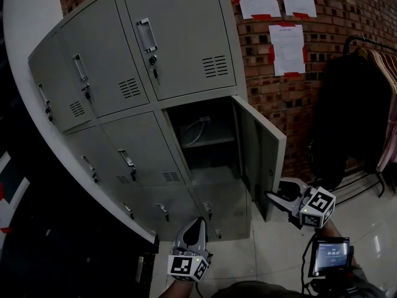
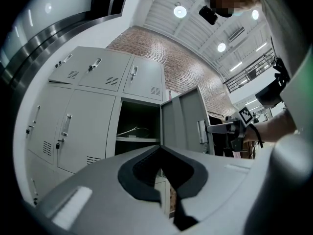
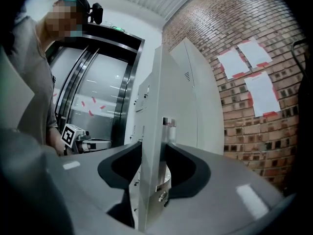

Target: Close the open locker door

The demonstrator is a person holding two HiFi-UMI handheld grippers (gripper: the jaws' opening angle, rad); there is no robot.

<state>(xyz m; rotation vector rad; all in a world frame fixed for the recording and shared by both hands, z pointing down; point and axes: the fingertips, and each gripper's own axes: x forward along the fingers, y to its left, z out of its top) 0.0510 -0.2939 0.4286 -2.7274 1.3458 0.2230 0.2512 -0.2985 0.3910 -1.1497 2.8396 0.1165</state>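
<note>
The grey locker bank (image 1: 130,61) has one middle-row door (image 1: 263,151) swung out to the right, showing a dark compartment (image 1: 201,141) with a shelf and a cable. My right gripper (image 1: 271,195) reaches the door's free edge from the right. In the right gripper view its jaws (image 3: 154,146) straddle the door edge (image 3: 156,106), one pad on the inner face and the other on the metal handle (image 3: 167,131). My left gripper (image 1: 200,219) sits low in front of the bottom lockers, shut and holding nothing, tips together (image 2: 159,150). The left gripper view shows the open door (image 2: 183,121).
A brick wall (image 1: 291,98) with taped paper sheets (image 1: 286,48) runs behind the open door. A rack of dark clothes (image 1: 353,117) stands at the right. A small screen device (image 1: 330,256) hangs by my right hand. A white curved column (image 1: 25,54) borders the lockers at the left.
</note>
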